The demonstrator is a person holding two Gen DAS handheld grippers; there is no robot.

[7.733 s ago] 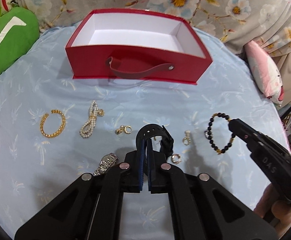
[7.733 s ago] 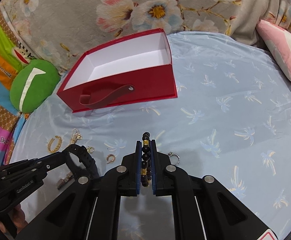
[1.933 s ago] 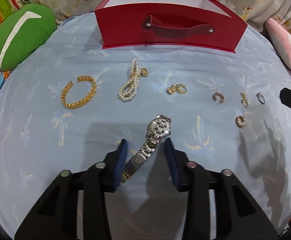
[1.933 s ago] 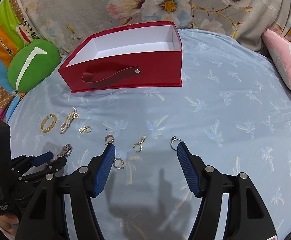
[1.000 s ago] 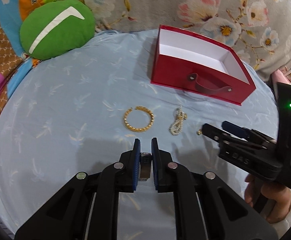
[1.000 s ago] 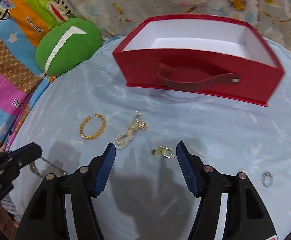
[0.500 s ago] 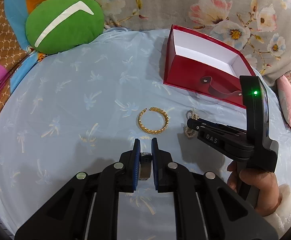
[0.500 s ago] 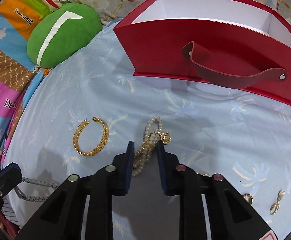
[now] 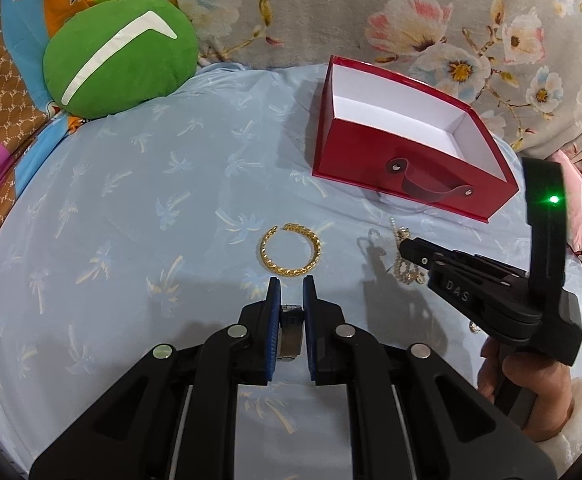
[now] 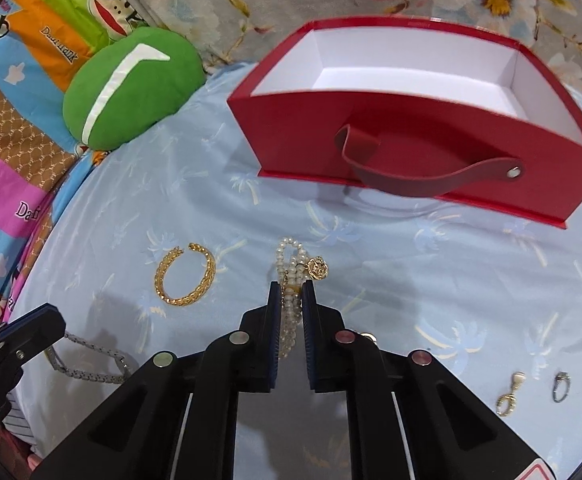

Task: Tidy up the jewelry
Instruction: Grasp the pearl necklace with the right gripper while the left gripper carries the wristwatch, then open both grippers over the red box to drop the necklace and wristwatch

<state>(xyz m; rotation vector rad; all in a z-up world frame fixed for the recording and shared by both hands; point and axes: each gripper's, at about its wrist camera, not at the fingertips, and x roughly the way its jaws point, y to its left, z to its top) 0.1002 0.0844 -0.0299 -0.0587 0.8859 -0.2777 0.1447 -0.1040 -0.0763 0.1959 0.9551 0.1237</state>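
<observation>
Closing just now, the right gripper (image 10: 289, 304) has its blue ribbed pads pressed on the pearl bracelet (image 10: 291, 276), which lies on the smooth blue cloth (image 10: 371, 264). Left gripper (image 9: 289, 316) is clamped on the steel link watch (image 9: 291, 330). Twisted gold bangle (image 10: 185, 278) lies apart. Red box (image 10: 411, 152), open-topped, stands beyond with free cloth between.
</observation>
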